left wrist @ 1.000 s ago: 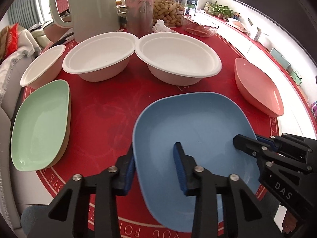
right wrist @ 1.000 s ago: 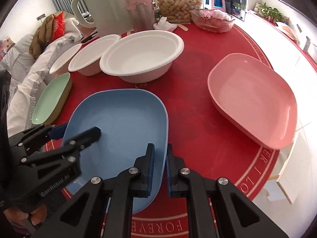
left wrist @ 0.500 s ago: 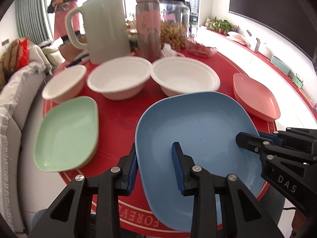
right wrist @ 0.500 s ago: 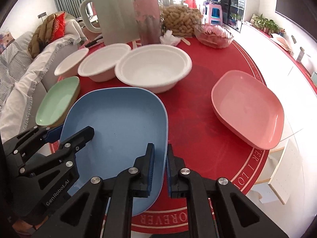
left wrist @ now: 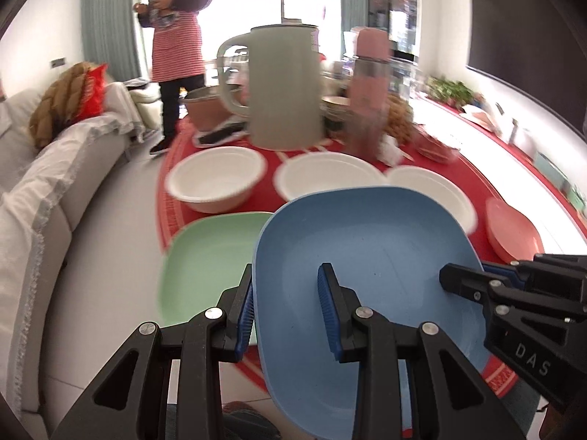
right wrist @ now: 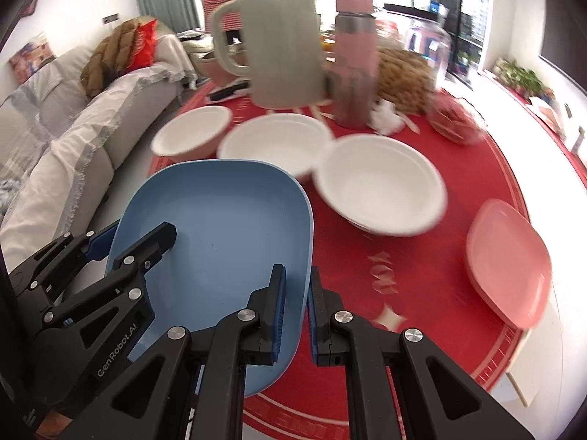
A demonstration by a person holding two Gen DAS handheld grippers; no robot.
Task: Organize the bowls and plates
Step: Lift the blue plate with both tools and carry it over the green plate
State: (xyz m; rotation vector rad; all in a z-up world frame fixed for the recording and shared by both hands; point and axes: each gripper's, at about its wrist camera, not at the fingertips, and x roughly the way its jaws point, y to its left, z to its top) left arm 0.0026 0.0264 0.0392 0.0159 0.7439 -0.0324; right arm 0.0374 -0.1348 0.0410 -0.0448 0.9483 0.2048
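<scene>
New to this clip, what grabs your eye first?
The blue plate, front and centre, gripped on opposite rims by the left hand-held gripper and the right hand-held gripper. Behind it, three white bowls line the red tablecloth; a green plate sits left, a pink plate right.

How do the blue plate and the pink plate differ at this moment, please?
The blue plate is clamped at its rim by both tongs, left and right; the pink plate is untouched. The blue plate is lifted clear of the red table, while the pink plate rests near its right edge. Both are shallow, rounded-square and empty.
</scene>
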